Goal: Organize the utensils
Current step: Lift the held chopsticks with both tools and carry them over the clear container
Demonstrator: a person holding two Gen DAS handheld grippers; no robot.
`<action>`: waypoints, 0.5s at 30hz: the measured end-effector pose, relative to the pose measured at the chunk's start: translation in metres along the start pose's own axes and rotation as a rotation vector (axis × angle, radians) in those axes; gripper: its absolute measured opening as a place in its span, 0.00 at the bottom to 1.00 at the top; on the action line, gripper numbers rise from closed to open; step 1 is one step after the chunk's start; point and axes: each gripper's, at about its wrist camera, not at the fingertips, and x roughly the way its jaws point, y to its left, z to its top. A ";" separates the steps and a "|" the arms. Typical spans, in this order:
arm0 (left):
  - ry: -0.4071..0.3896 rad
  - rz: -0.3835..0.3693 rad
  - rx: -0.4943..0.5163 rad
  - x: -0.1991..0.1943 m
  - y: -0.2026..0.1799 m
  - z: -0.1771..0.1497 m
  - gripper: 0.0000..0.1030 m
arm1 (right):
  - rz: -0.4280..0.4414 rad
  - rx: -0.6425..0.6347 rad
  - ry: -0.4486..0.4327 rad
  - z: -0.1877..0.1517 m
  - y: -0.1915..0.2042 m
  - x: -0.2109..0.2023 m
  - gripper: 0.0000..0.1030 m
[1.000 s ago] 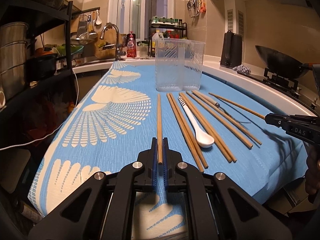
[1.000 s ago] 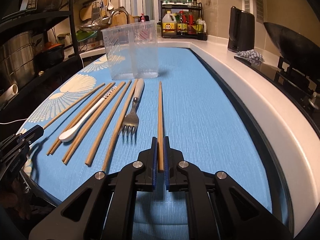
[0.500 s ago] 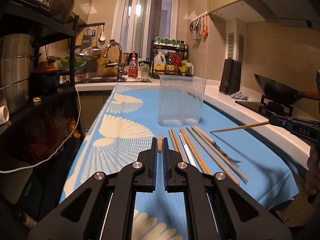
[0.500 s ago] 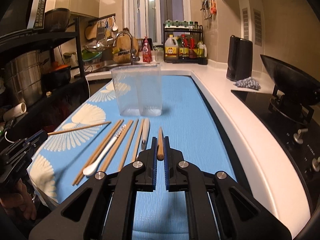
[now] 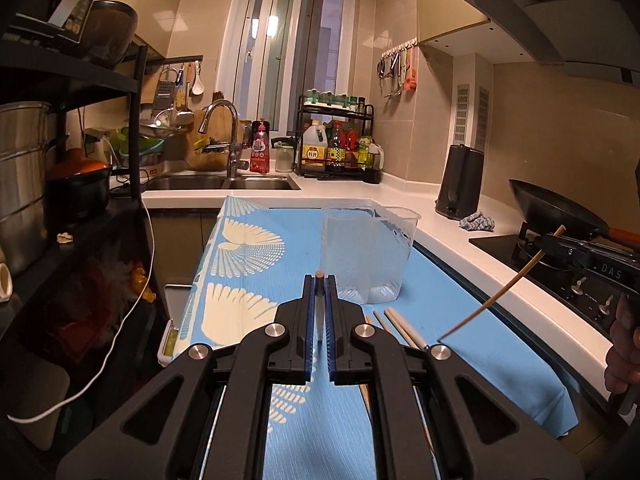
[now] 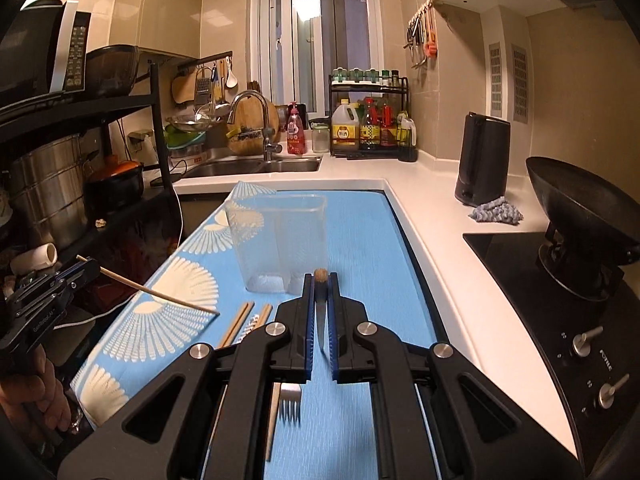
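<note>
My bench [image 5: 448, 236] is smooth white stone under a woven blue cloth [image 5: 460, 332] with cream fan prints, carrying a clear, ribbed plastic container [image 5: 368, 256]. Each black hand-held gripper, left [image 5: 319, 280] and right [image 6: 320, 280], is clenched on one slim round wooden chopstick [image 5: 319, 276] [image 6: 320, 276], lifted above the cloth short of the container. More chopsticks [image 6: 236, 324] and a steel fork [image 6: 290, 402] lie flat below.

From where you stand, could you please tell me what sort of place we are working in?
It looks like a small home kitchen: a steel sink with a curved chrome tap sits at the far end, a black wok rests on the hob, and a black wire rack of sauce bottles stands by the window.
</note>
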 end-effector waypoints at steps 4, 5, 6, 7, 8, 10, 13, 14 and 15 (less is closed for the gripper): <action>0.028 -0.003 0.020 0.005 -0.004 0.021 0.05 | 0.012 -0.010 -0.002 0.019 0.004 0.001 0.06; 0.042 -0.009 0.018 0.007 -0.004 0.026 0.05 | 0.017 -0.013 -0.005 0.024 0.005 0.000 0.06; 0.055 -0.011 0.019 0.009 -0.005 0.031 0.05 | 0.021 -0.016 -0.011 0.028 0.006 -0.001 0.06; 0.062 -0.012 0.020 0.010 -0.006 0.034 0.05 | 0.025 -0.022 -0.015 0.033 0.008 -0.001 0.06; 0.070 -0.014 0.021 0.011 -0.007 0.038 0.05 | 0.029 -0.026 -0.019 0.037 0.010 -0.001 0.06; 0.091 -0.019 0.020 0.015 -0.008 0.045 0.05 | 0.042 -0.033 -0.026 0.045 0.013 0.000 0.06; 0.121 -0.029 0.005 0.018 -0.007 0.054 0.05 | 0.066 -0.021 -0.022 0.057 0.014 0.002 0.06; 0.127 -0.029 0.005 0.020 -0.007 0.059 0.05 | 0.077 -0.013 -0.019 0.061 0.012 0.003 0.06; 0.129 -0.028 0.009 0.021 -0.007 0.064 0.05 | 0.086 -0.007 -0.018 0.065 0.012 0.004 0.06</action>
